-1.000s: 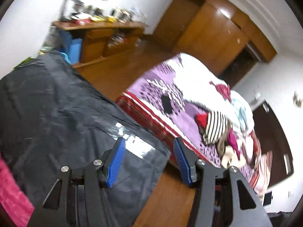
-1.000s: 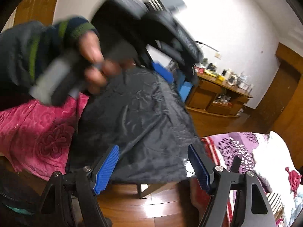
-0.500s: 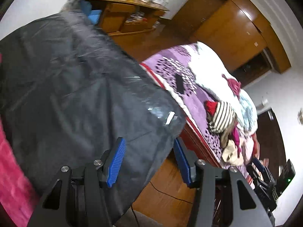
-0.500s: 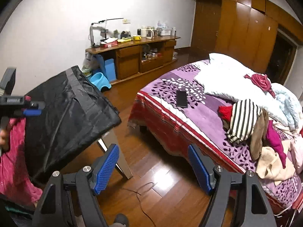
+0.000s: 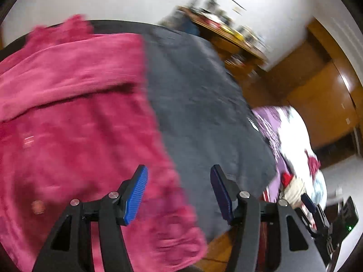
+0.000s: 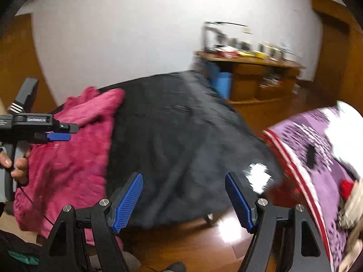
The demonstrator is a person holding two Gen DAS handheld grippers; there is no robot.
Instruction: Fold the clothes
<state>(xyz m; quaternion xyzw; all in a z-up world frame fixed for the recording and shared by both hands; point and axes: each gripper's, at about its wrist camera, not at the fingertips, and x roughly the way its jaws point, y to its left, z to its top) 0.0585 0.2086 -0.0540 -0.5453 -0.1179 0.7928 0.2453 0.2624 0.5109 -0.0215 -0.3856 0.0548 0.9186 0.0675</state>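
Only the right wrist view shows a hand (image 6: 15, 163) gripping the left tongs (image 5: 179, 195). Both those and the right tongs (image 6: 184, 200) gape empty above a fuzzy pink garment (image 5: 74, 124) lying on the dark-draped tabletop (image 6: 181, 131).

A fuzzy magenta-pink garment (image 5: 74, 117) is lying spread out, rumpled, with a fold ridge crossing its upper part. It is resting on a dark grey cloth-covered surface (image 5: 204, 113), its near edge hanging over the front.
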